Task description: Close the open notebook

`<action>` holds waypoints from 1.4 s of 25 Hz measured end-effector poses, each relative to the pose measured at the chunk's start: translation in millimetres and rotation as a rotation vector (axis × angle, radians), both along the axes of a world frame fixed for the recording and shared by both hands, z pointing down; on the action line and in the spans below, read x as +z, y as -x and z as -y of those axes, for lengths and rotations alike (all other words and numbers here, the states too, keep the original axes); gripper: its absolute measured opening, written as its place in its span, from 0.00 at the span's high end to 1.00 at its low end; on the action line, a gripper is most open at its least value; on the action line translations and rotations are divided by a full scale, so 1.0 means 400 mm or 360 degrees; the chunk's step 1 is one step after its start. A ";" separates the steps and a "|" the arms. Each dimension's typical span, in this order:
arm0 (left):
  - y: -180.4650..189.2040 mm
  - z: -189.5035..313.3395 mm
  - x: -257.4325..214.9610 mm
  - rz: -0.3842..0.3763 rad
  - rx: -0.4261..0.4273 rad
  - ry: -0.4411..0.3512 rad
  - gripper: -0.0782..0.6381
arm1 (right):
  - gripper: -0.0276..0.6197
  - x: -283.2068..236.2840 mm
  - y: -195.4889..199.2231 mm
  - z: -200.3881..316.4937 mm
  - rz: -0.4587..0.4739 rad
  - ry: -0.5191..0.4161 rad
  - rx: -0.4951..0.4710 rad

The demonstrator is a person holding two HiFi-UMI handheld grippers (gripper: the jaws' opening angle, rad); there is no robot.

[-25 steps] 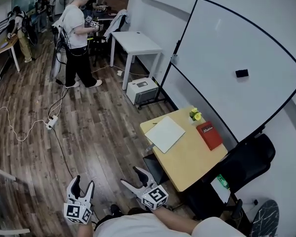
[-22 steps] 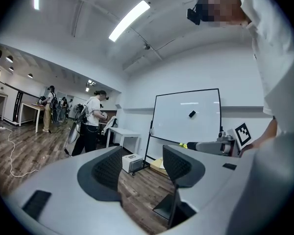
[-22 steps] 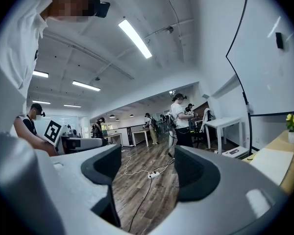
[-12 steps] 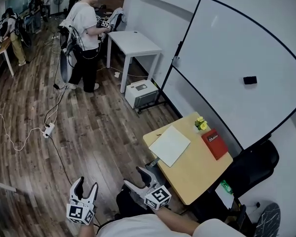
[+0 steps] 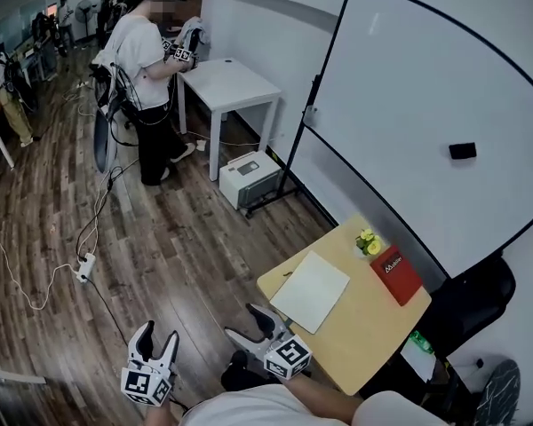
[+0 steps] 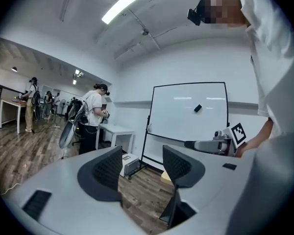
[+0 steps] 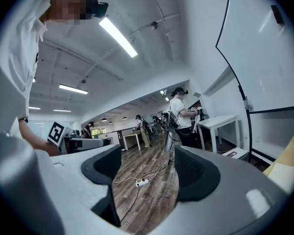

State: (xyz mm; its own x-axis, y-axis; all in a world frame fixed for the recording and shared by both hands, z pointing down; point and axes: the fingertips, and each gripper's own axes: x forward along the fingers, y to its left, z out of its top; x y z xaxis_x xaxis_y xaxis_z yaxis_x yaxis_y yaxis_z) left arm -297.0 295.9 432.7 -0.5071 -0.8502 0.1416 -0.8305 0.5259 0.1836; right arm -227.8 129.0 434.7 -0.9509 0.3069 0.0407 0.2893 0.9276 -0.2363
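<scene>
The open notebook (image 5: 311, 291) lies flat with white pages up on the near left part of a small yellow table (image 5: 355, 344). Both grippers hang low over the wooden floor, short of the table and apart from the notebook. My left gripper (image 5: 156, 337) is open and holds nothing. My right gripper (image 5: 250, 325) is also open and empty, just left of the table's near corner. In the left gripper view the open jaws (image 6: 143, 168) face the whiteboard, with a table corner (image 6: 165, 176) between them. The right gripper view (image 7: 147, 173) looks across the room; the table's edge (image 7: 290, 163) shows at far right.
A red book (image 5: 398, 274) and a small yellow flower pot (image 5: 368, 241) sit at the table's far side. A large whiteboard (image 5: 426, 122) stands behind it, a black chair (image 5: 466, 300) to its right. Farther off are a white box (image 5: 249, 177), a white table (image 5: 231, 82), a person (image 5: 147, 69) and floor cables (image 5: 86, 267).
The head view has shifted, so the table and notebook sit slightly lower and further right. Both grippers stay low and open. The distant person has moved toward the white table.
</scene>
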 end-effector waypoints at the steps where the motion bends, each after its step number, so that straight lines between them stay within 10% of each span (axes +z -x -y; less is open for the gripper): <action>1: 0.025 0.035 0.001 -0.0004 0.0024 0.0001 0.55 | 0.43 0.001 0.013 0.024 -0.0003 0.0002 0.0006; 14: 0.214 0.442 -0.007 0.0025 0.0480 0.0038 0.55 | 0.43 0.030 0.051 0.323 -0.0026 0.0072 0.0335; 35: 0.060 1.055 0.138 -0.0393 0.1844 0.0130 0.55 | 0.43 0.135 -0.172 0.665 -0.0124 0.0309 0.1343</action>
State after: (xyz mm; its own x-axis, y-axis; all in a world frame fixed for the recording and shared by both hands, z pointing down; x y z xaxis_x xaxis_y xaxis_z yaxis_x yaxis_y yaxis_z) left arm -321.1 -125.9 488.0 0.6070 -0.7685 0.2026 -0.7661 -0.4980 0.4062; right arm -159.0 -137.0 488.6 -0.8605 -0.4911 0.1353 -0.5006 0.7660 -0.4033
